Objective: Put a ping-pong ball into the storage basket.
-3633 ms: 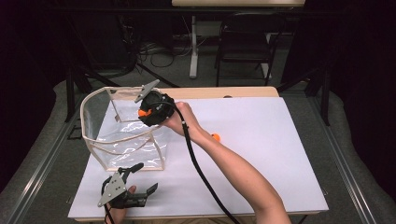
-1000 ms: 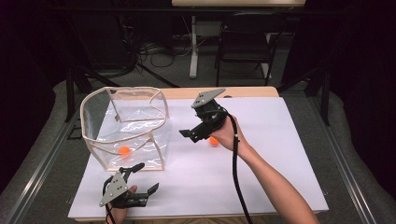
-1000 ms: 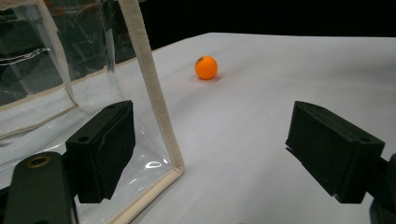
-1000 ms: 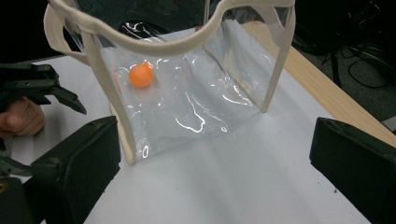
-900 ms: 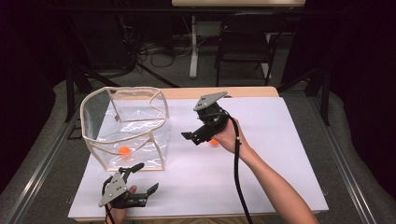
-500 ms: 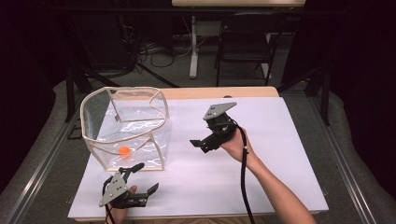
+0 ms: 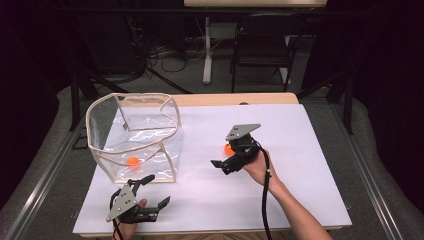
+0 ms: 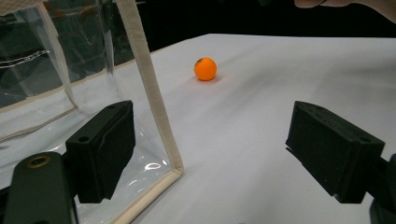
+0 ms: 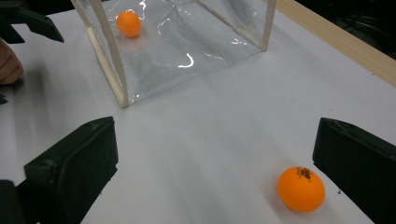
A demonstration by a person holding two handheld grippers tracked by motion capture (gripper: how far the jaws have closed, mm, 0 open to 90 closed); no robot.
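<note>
Plainly, a small orange ball (image 9: pixel 301 189)

I count two orange balls: one ball (image 7: pixel 132 160) inside the bag, the other ball (image 7: pixel 228 149) loose on the bench. One clear bag (image 7: pixel 131 135) stands there. I hold two grippers, left gripper (image 7: pixel 148 191) and right gripper (image 7: pixel 220 159).
</note>
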